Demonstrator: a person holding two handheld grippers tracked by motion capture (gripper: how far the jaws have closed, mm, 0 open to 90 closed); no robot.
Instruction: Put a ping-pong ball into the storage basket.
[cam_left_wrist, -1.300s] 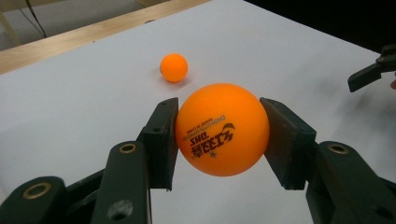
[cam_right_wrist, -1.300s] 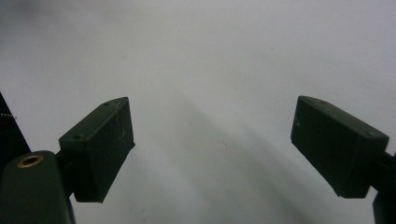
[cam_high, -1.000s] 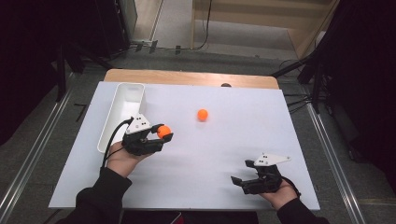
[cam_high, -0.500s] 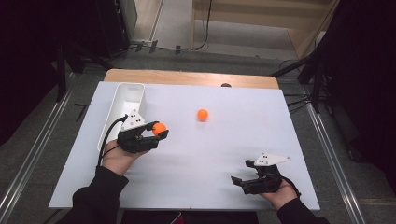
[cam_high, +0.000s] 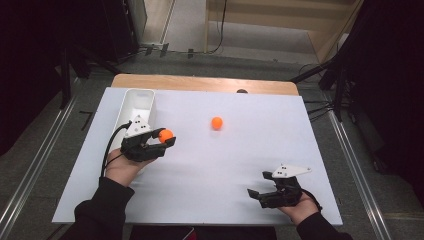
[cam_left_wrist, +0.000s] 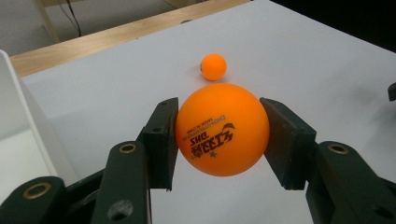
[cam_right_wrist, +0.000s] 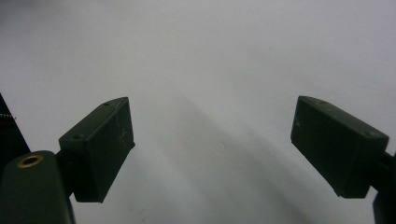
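My left gripper (cam_high: 166, 137) is shut on an orange ping-pong ball (cam_high: 165, 135), held just right of the white tray (cam_high: 131, 106). In the left gripper view the ball (cam_left_wrist: 222, 129) sits squeezed between the two black jaws, its printed logo facing me. A second orange ball (cam_high: 217, 123) lies loose on the white table, farther right and back; it is also in the left gripper view (cam_left_wrist: 213, 66) beyond the held ball. My right gripper (cam_high: 259, 186) stands open near the front right of the table, with nothing between its fingers (cam_right_wrist: 98, 147).
The long white tray stands along the table's left side, its near end hidden behind my left hand. A wooden strip (cam_high: 200, 82) runs along the table's far edge. Dark stands and cables surround the table on the floor.
My left gripper has carried the held ball a little back and to the left, toward the tray. The right gripper and the loose ball have stayed put.
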